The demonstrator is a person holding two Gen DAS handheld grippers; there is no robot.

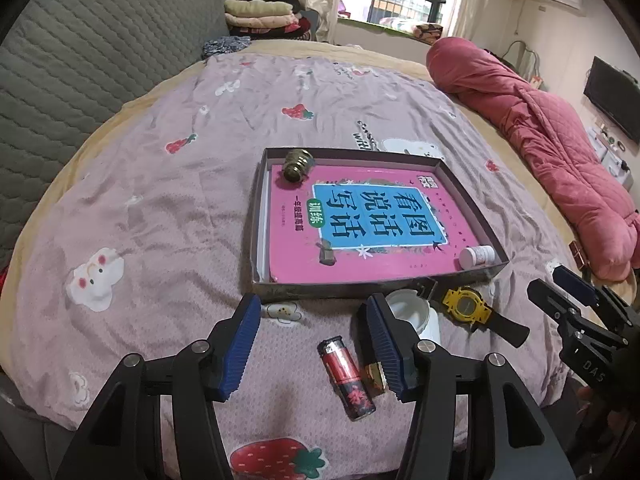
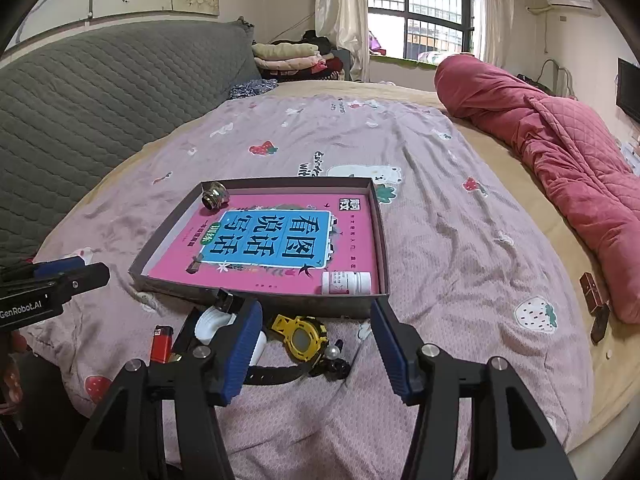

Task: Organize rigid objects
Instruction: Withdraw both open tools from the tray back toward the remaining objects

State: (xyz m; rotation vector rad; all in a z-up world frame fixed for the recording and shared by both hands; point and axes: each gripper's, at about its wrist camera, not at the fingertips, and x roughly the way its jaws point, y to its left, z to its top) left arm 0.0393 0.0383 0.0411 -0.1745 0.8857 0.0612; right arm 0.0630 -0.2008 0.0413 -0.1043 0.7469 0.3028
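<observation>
In the left wrist view, the left gripper hangs with its jaws spread and nothing between the pads, above a red lighter lying on the pink bedsheet; a small gold-ended tube sits just beside the lighter, partly hidden by the inner finger. Closing here risks pinching both, or nudging the lighter so it rolls on the soft cloth. Ahead lies the shallow box holding a pink book, a brass fitting in its far corner and a white pill bottle on its side at the near corner, which could roll if the box is bumped. In the right wrist view, the right gripper is likewise released and empty, over a yellow watch whose black strap runs beneath the left-hand finger. A white jar crowds close, so a careless close could catch the strap or jar instead of the watch case.
</observation>
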